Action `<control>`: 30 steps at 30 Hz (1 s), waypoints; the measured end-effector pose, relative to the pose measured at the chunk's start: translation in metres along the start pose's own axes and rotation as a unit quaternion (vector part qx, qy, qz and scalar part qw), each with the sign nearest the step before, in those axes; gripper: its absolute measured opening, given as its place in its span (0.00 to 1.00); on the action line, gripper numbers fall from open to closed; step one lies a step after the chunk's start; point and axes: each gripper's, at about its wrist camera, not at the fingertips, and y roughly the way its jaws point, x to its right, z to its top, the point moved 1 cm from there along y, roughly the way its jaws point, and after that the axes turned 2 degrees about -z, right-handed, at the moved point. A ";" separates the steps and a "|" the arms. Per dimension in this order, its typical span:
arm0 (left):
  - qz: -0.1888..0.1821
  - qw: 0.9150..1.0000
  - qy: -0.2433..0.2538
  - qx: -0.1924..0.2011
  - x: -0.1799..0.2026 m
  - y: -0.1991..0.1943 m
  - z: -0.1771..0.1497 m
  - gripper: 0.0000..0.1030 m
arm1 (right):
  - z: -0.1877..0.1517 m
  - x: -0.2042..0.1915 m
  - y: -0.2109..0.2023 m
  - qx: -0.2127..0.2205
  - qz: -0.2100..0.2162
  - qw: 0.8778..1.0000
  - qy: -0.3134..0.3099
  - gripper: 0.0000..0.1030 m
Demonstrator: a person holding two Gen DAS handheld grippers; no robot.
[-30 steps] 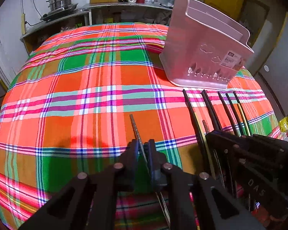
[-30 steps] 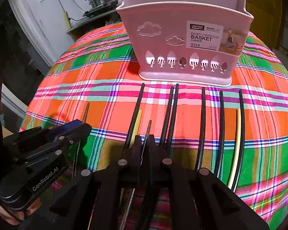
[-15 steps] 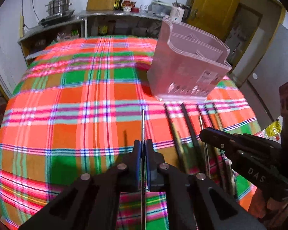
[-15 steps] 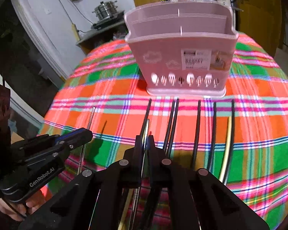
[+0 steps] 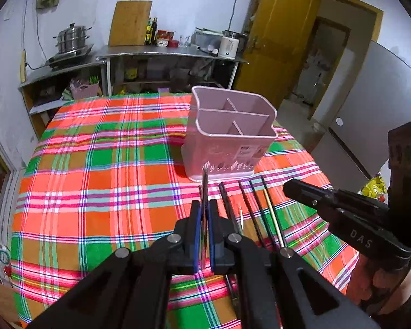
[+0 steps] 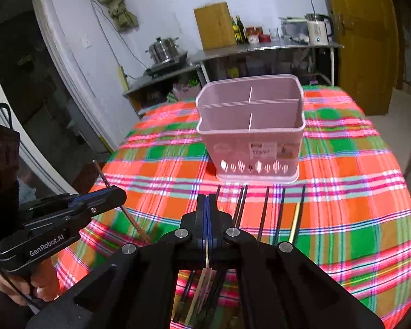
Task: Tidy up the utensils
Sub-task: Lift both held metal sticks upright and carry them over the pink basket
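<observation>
Each tool is raised above the desk point(image 5: 96, 181), the left tool point(image 5: 204, 213) and the right tool point(image 6: 207, 211) each pinching one thin utensil.

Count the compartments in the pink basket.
4. In the basket, a long wall splits front from back and a short wall halves each row: front left, front right, back left, back right. None seems hidden.
</observation>
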 end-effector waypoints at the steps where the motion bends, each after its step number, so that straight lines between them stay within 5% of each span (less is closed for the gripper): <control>1: 0.000 1.000 0.001 0.001 0.002 -0.001 0.001 0.05 | 0.002 0.000 -0.004 0.005 0.001 1.000 -0.001 0.00; 10: 0.011 1.000 -0.006 0.009 -0.006 -0.008 0.004 0.05 | -0.006 0.010 0.007 -0.019 0.021 0.999 0.029 0.00; 19: 0.025 0.999 -0.032 0.020 -0.042 -0.023 0.000 0.05 | -0.025 -0.005 0.063 -0.083 0.042 0.995 0.046 0.13; 30: 0.025 0.998 -0.060 0.021 -0.085 -0.025 -0.007 0.05 | -0.026 -0.025 0.127 -0.132 0.017 0.989 0.062 0.14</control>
